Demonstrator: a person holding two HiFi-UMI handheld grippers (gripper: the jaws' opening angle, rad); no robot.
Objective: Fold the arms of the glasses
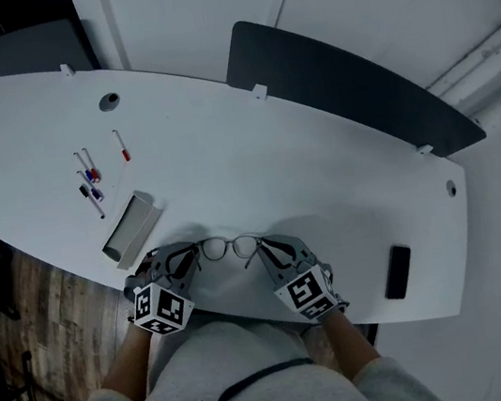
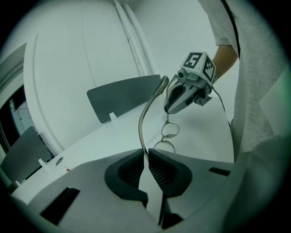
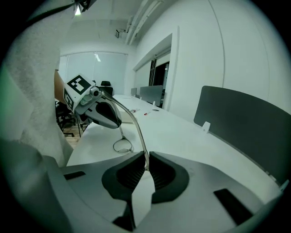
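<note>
Thin round-lens wire glasses (image 1: 230,246) hang just above the white table's (image 1: 253,161) near edge, between my two grippers. My left gripper (image 1: 188,256) is shut on one arm of the glasses (image 2: 142,123). In the left gripper view that arm rises in a curve out of the pinched pads, and the lenses (image 2: 169,131) lie beyond them. My right gripper (image 1: 264,250) is shut on the other arm (image 3: 136,129), which runs from its pads toward the left gripper (image 3: 113,123). One lens (image 3: 122,145) shows below. The right gripper (image 2: 169,107) faces the left one across the frame.
Several marker pens (image 1: 90,179) and a grey box (image 1: 131,226) lie left of the grippers. A black phone (image 1: 397,271) rests near the right front corner. A dark divider panel (image 1: 345,84) stands along the far edge, and a round grommet (image 1: 109,101) is set in the table's far left.
</note>
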